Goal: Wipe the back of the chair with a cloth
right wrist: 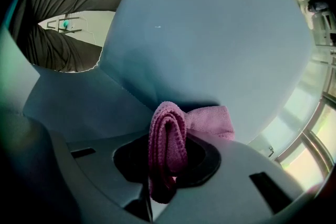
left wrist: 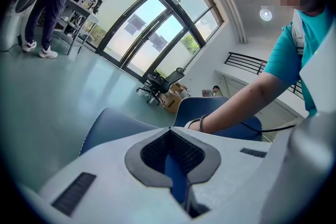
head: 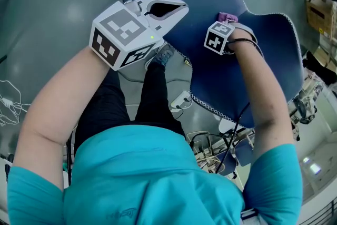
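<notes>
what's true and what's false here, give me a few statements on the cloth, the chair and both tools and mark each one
1. The right tool is shut on a pink cloth. True.
2. The cloth is draped over the left tool. False: only the right tool grips it, holding it against the chair.
3. The left tool is closed on an edge of the chair. True: blue chair material sits between its jaws.
4. The chair is red. False: it is blue.
</notes>
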